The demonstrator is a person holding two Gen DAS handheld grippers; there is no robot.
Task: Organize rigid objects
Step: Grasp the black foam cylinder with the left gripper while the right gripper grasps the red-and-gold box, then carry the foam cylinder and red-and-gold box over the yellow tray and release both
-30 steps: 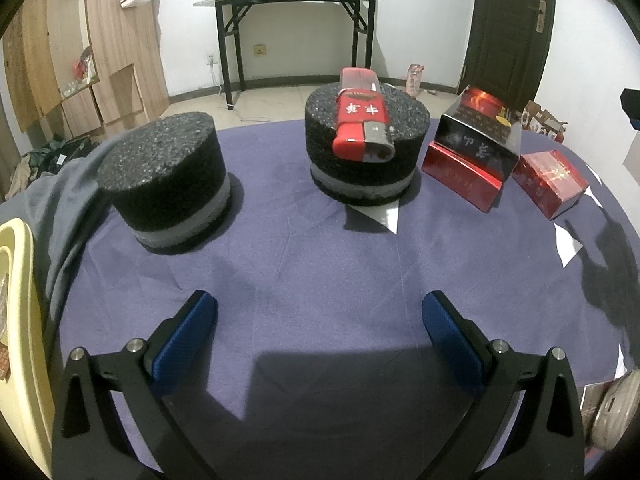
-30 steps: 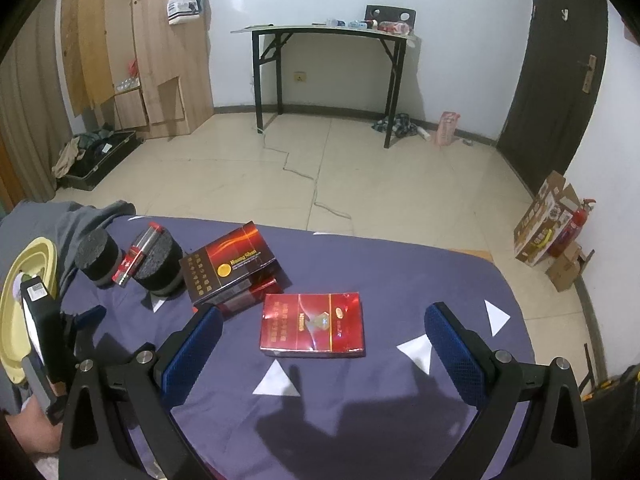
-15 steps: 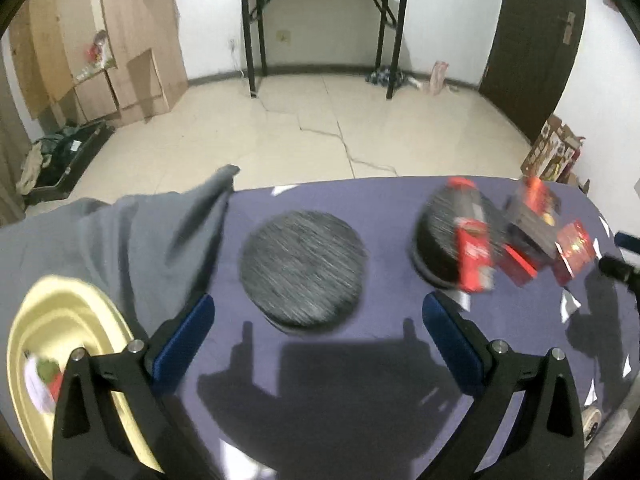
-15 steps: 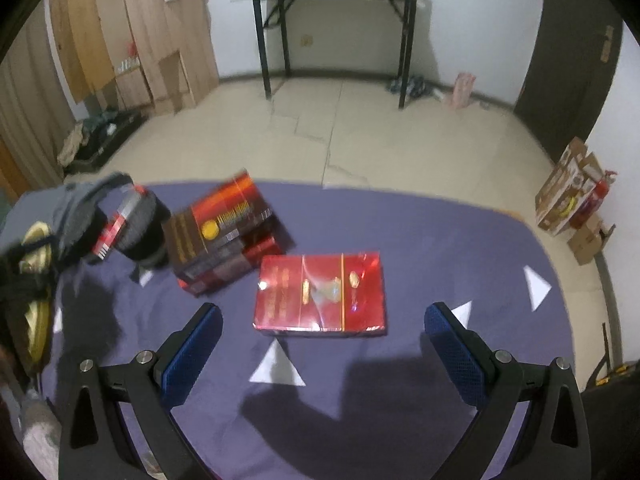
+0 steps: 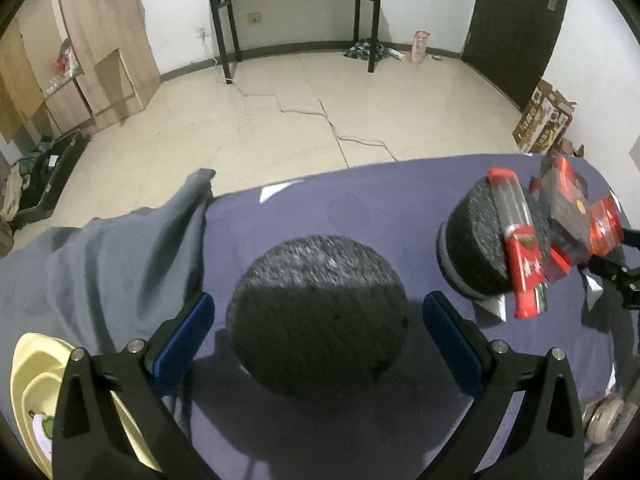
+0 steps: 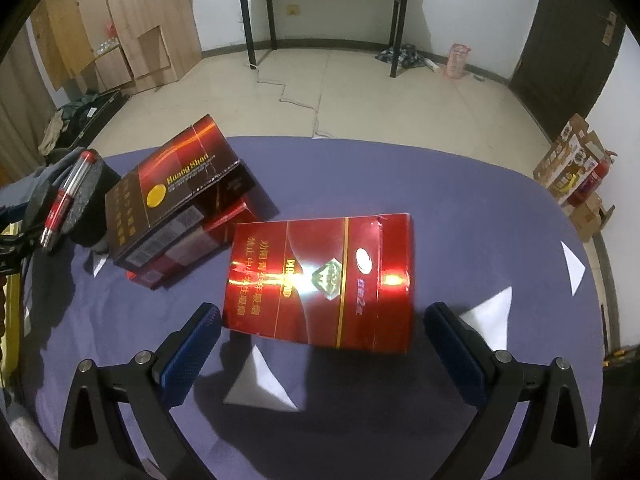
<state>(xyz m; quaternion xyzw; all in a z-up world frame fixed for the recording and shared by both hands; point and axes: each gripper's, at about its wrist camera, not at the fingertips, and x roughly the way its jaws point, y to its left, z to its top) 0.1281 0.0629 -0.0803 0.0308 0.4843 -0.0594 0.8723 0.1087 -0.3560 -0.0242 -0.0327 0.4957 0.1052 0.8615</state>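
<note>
Black foam cylinder [image 5: 318, 316] sits frame centre in the left wrist view, between the wide-open left gripper [image 5: 318, 332] fingers, contact unclear. Second cylinder [image 5: 484, 244] at right carries a red tube [image 5: 520, 252], blurred. Right wrist view: red box [image 6: 324, 284] lies at centre, ahead of the wide-open right gripper [image 6: 320, 340]; dark box [image 6: 176, 196] upper left hides most of another beneath it.

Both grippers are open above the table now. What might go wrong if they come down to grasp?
1. The red tube lies loose across the right foam block and overhangs its near edge; a bump may roll it off.
2. The left gripper spans the bare foam block with little room, so a jaw may land on its top.
3. The glossy red box lies flat and nearly fills the right gripper opening; the jaws may slip.
</note>
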